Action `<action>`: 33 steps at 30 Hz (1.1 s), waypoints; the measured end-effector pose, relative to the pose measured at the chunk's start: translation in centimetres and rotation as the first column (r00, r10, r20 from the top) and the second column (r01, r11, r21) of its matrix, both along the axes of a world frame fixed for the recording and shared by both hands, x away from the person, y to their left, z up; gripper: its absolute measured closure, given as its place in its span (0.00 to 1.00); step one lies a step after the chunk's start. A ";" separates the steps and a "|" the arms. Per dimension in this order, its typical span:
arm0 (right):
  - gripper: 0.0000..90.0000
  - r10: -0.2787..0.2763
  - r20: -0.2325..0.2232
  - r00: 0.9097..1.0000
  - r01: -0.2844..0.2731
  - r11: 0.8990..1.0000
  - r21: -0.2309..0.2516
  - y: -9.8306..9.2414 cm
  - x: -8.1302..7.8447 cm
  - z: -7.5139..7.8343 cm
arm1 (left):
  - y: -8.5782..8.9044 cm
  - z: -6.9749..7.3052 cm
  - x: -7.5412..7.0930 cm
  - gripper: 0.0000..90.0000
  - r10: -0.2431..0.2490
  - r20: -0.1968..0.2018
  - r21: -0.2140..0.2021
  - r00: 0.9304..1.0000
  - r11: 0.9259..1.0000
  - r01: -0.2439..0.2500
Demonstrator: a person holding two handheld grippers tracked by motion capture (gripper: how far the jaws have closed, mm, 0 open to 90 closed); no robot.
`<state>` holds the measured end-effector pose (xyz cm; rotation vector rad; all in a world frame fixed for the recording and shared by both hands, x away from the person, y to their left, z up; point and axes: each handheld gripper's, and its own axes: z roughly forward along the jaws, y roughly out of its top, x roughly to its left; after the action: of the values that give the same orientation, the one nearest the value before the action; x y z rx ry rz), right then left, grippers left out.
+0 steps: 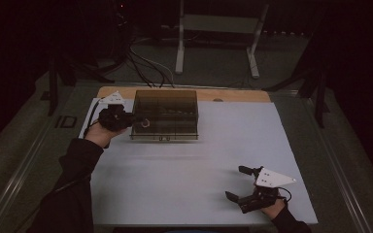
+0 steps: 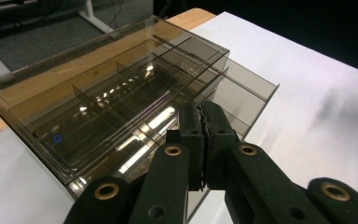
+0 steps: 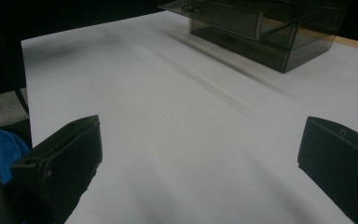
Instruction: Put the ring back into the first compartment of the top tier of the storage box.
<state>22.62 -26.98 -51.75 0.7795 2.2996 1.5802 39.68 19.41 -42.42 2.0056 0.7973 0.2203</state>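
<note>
- A smoked transparent drawer box (image 1: pixel 165 114) is seen at the far left part of the white table (image 1: pixel 189 170), its long axis running across the table, parallel to the far edge.
- The left claw (image 1: pixel 138 119) is held at the box's left front corner, so the box lies directly ahead of it; in the left gripper view the left claw (image 2: pixel 204 122) is pressed shut, apparently pinching the thin front edge of a partly drawn-out drawer (image 2: pixel 242 95), though the contact itself is hidden by the pads.
- The right claw (image 1: pixel 239 183) is held well apart from the box, at the near right of the table, with its jaws spread wide and nothing between them; the left hand is judged far the nearer.
- The box is tinted brown-grey, see-through, with thin inner dividers; a small ring-like item (image 1: pixel 146 123) is seen at its front left.
</note>
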 end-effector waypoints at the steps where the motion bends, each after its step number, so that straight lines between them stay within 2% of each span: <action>1: 0.00 0.001 -0.001 1.000 -0.001 1.000 0.000 0.0 0.0 0.0 | 0.1 -0.2 0.0 1.00 0.001 0.000 -0.001 1.000 1.000 -0.001; 12: 0.00 0.004 0.000 1.000 -0.004 1.000 0.000 0.0 0.0 0.0 | 0.3 -1.7 0.7 1.00 0.027 -0.027 -0.008 0.999 1.000 -0.027; 24: 0.00 0.006 -0.002 1.000 -0.006 1.000 0.001 0.0 0.0 0.0 | 0.1 -3.0 0.8 1.00 0.050 -0.048 0.023 0.998 0.999 -0.049; 29: 0.00 0.005 -0.003 1.000 -0.005 1.000 0.002 0.0 0.0 0.0 | -0.1 -3.3 0.9 1.00 0.068 -0.040 0.043 0.997 0.997 -0.066; 33: 0.00 0.007 -0.004 1.000 -0.007 1.000 0.002 0.0 0.0 0.0 | -0.5 -3.5 1.0 1.00 0.062 -0.042 0.058 0.997 0.997 -0.060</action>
<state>22.57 -26.97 -51.73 0.7765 2.3066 1.5851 40.64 18.94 -45.97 2.0472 0.8899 0.2370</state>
